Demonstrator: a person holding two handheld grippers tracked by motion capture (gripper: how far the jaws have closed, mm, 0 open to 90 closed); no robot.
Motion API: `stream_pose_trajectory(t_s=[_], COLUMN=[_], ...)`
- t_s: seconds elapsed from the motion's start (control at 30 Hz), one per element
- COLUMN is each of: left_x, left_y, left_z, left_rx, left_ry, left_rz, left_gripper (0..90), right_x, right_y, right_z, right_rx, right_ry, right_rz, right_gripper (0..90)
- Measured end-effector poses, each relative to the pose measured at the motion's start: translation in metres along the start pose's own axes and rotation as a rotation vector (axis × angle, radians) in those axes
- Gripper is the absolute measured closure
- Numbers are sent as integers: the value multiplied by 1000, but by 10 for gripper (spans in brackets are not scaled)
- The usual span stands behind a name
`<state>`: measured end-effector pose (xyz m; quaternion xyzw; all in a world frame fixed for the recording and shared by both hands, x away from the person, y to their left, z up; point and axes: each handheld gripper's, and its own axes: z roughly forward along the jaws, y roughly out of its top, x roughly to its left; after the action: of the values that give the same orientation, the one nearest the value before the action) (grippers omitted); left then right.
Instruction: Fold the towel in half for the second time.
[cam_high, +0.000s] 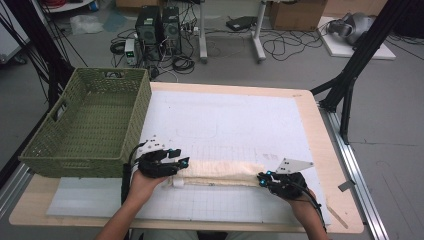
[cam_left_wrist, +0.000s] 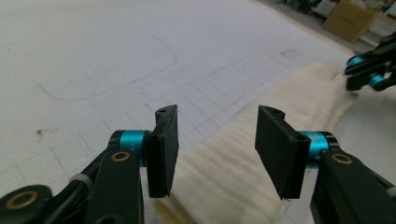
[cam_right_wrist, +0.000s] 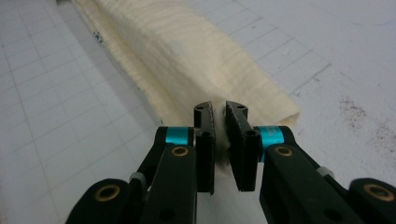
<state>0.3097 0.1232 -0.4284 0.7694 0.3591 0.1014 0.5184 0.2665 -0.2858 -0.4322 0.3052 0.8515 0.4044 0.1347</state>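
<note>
A long folded cream cloth (cam_high: 220, 172) lies on the white gridded mat (cam_high: 225, 125) near the table's front edge. My left gripper (cam_high: 181, 156) is at the cloth's left end. In the left gripper view its jaws (cam_left_wrist: 217, 112) stand wide open just above the cloth (cam_left_wrist: 303, 88), with nothing between them. My right gripper (cam_high: 263, 176) is at the cloth's right end. In the right gripper view its jaws (cam_right_wrist: 219, 109) are pressed close together on the near edge of the cloth (cam_right_wrist: 187, 51). The right gripper (cam_left_wrist: 369, 70) also shows far off in the left gripper view.
An empty green wicker basket (cam_high: 135, 115) stands at the table's left, close beside my left hand. The wooden table edge (cam_high: 320, 150) borders the mat on the right. Behind the table, the floor holds computer towers (cam_high: 157, 30), cables and black frame legs.
</note>
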Motion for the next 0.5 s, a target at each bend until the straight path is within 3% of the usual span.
stream_pose_trajectory(t_s=[0.23, 0.3, 0.4, 0.5], left_x=[-1, 0, 1, 0], left_y=[-8, -12, -16, -16], left_z=[9, 13, 15, 13], left_rx=[59, 101, 129, 138], left_ry=[7, 14, 12, 10], left_rz=[27, 43, 51, 62], left_gripper=[519, 532, 554, 564], right_x=[5, 5, 0, -4], right_y=[0, -1, -1, 5], right_z=[-2, -4, -11, -20], right_rx=[36, 32, -24, -146], right_ry=[19, 14, -1, -43], right_rz=[-22, -13, 34, 101], right_gripper=[824, 761, 657, 507])
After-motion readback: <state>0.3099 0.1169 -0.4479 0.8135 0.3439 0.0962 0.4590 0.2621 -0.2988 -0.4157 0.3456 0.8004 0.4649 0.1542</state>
